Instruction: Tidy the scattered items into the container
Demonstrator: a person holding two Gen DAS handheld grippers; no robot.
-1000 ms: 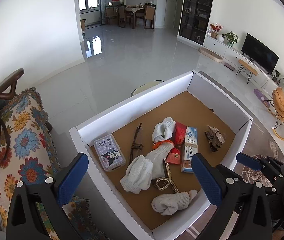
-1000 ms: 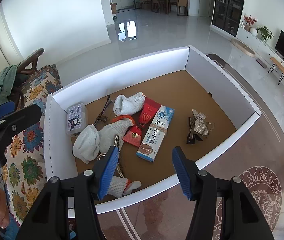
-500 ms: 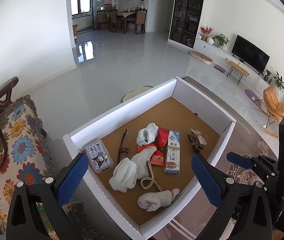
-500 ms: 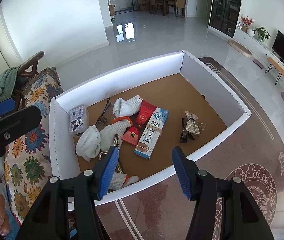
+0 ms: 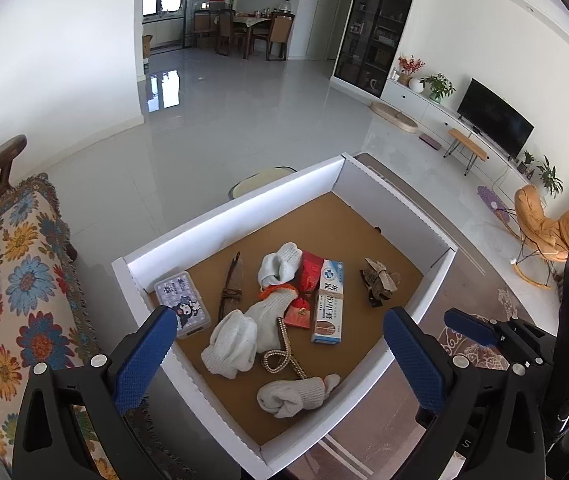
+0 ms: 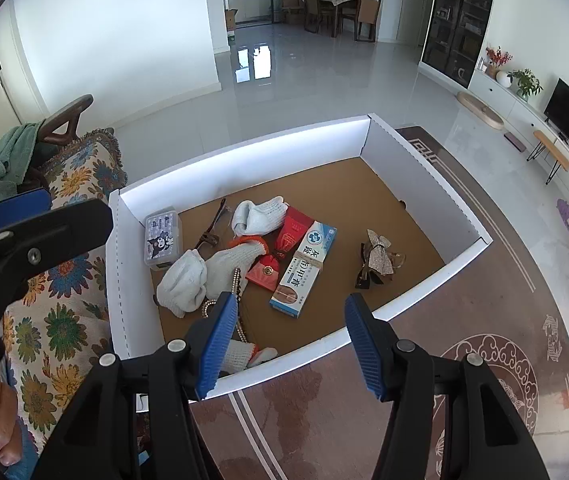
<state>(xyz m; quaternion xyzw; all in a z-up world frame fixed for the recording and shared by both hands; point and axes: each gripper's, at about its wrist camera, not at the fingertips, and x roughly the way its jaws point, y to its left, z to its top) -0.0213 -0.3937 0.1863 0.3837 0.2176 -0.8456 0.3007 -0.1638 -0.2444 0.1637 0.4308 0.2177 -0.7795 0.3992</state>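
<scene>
A white box [image 5: 388, 208] [image 6: 424, 164] with a brown floor holds the items: white gloves [image 5: 232, 340] [image 6: 184, 280], a blue-white carton [image 5: 330, 300] [image 6: 304, 268], red packets [image 5: 304, 308] [image 6: 280, 256], a bead chain [image 5: 280, 348], a clear cartoon case [image 5: 182, 304] [image 6: 162, 236], brown glasses [image 5: 230, 284] [image 6: 210, 232] and a sparkly bow on dark glasses [image 5: 378, 280] [image 6: 378, 260]. My left gripper [image 5: 276, 360] is open and empty, high above the box's near side. My right gripper [image 6: 290, 344] is open and empty above the box's near rim.
A floral sofa cover [image 5: 16, 280] [image 6: 64, 300] lies left of the box. A patterned brown surface [image 6: 484, 360] extends right and in front. Beyond are a glossy tiled floor [image 5: 244, 120], a TV [image 5: 492, 120] and an orange chair [image 5: 540, 220].
Both grippers have risen and pulled back from the box, which looks smaller now. Both stay open and empty. The items in the box have not moved.
</scene>
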